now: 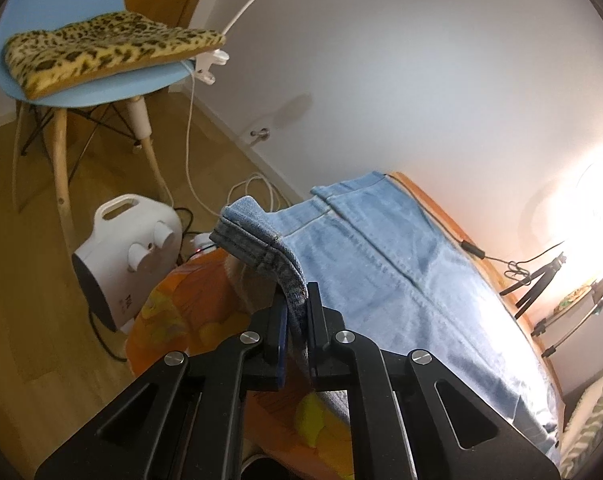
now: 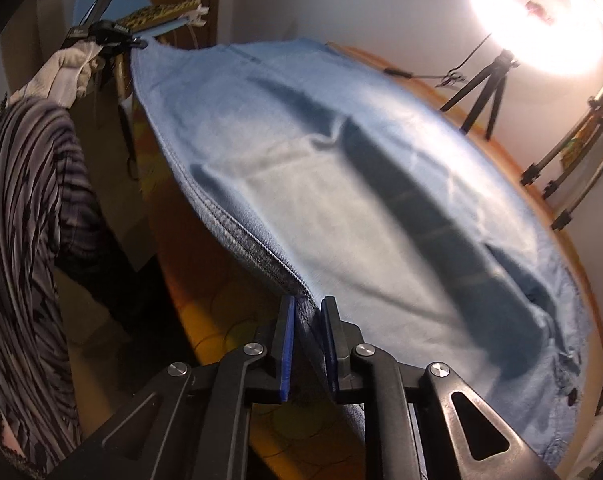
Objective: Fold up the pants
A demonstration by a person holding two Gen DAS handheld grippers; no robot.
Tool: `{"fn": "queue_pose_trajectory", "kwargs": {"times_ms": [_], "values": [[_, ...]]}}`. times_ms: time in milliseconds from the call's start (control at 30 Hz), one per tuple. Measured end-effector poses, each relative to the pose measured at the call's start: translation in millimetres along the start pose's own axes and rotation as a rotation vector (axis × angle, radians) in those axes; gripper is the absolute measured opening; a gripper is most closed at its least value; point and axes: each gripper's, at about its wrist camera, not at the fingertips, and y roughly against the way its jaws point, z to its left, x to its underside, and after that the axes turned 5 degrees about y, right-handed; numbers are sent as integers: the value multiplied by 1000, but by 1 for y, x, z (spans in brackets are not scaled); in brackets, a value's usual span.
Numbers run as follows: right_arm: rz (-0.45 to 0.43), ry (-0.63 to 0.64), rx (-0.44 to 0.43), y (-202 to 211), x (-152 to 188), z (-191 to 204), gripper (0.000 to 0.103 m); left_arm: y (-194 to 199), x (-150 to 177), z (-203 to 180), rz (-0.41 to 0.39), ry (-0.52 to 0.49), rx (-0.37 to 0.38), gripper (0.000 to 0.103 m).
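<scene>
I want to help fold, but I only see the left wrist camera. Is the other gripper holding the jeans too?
Observer: Yes. The right gripper is pinching the near edge of the jeans.
Operator: Can you see my gripper from there?
Observer: Yes. The left gripper is at the far corner of the jeans, held by a white-gloved hand.
Operator: What else is there?
Observer: A striped sleeve runs up to that glove.

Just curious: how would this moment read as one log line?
step: gripping | left tongs: shut on jeans hem | right tongs: shut on jeans edge | jeans: on table
</scene>
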Motion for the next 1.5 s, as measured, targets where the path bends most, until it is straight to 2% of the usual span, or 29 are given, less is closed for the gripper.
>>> {"fn": "queue_pose_trajectory", "kwargs": {"times_ms": [400,667,867,1000,1167,1500], "values": [[-172,-15,230,43,-26,-19,5,15,-23,-42,-92,-37,73,6],[-238,-40,331,55,-52,-54,5,4,-46,-90,-123,-82,109,6],[-267,-77,398,51,-76,-92,4,-16,-69,-129,-137,-115,101,6],[-267,-103,427,35,-92,-120,4,-43,-80,-158,-128,-154,69,6],[-225,-140,431,0,-113,-162,4,-88,-92,-186,-106,-179,27,6],[-73,-139,405,-100,-133,-217,4,-215,-94,-234,-38,-304,-129,6]]}}
